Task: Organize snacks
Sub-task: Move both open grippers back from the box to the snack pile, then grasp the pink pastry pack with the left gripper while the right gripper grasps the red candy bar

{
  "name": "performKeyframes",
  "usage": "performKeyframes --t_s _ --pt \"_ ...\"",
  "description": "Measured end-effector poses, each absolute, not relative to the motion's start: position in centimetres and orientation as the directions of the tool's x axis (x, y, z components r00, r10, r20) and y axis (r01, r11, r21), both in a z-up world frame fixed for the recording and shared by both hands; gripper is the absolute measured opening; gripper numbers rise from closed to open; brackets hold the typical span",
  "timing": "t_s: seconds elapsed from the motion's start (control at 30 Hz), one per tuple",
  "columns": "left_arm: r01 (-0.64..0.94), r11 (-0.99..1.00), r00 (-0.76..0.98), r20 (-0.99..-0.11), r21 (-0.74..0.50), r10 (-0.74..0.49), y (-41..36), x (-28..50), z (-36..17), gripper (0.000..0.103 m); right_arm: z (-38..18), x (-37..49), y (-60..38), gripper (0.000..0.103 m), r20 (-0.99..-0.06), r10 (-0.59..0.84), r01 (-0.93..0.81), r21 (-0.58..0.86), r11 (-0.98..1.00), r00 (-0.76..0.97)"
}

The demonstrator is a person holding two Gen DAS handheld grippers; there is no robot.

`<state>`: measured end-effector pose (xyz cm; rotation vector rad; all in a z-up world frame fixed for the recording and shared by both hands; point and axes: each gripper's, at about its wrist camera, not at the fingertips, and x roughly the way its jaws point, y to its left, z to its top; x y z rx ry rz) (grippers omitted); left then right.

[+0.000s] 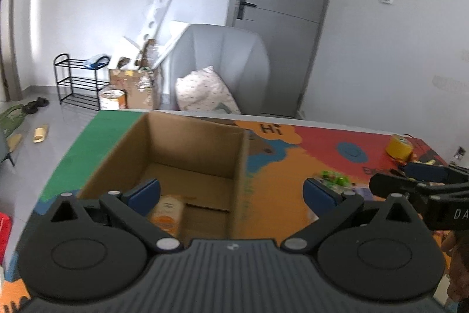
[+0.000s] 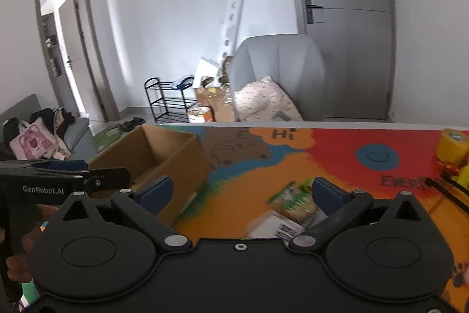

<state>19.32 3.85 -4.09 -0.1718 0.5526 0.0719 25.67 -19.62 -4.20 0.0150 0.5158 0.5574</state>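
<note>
An open cardboard box point(image 1: 193, 148) stands on the colourful table mat; it also shows at the left of the right wrist view point(image 2: 164, 154). An orange snack packet point(image 1: 167, 211) lies inside it near the front left. My left gripper point(image 1: 231, 192) is open and empty, held above the box's near right edge. My right gripper point(image 2: 241, 191) is open and empty, above green snack packets point(image 2: 296, 200) and a white packet point(image 2: 277, 226) on the mat. A green packet point(image 1: 334, 178) also shows in the left wrist view, right of the box.
A yellow tape roll point(image 2: 453, 148) stands at the table's far right, with small yellow and red items point(image 2: 457, 170) beside it. Beyond the table's far edge point(image 2: 293, 123) are a grey armchair point(image 2: 281, 72) with a pillow, a black rack point(image 2: 168, 99) and cardboard boxes.
</note>
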Motion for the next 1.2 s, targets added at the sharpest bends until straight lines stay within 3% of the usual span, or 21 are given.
performKeyframes --t_s 0.87,1.07,1.2 --pt "0.013 0.981 0.827 -0.55 -0.193 -0.119 -5.3 20.0 -6.9 0.103 -7.4 23.7 -31.2 0.102 -0.496 0.391 -0.341 0.192 0.92 0.776" --pt "0.006 0.982 0.802 -0.585 -0.188 -0.117 -5.9 20.9 -8.5 0.1 -9.0 24.0 -31.2 0.095 -0.532 0.389 -0.332 0.204 0.921 0.752" --pt "0.008 0.984 0.79 -0.602 -0.176 -0.113 -5.9 21.5 -9.7 0.1 -10.4 24.7 -31.0 0.079 -0.566 0.391 -0.317 0.23 0.92 0.726"
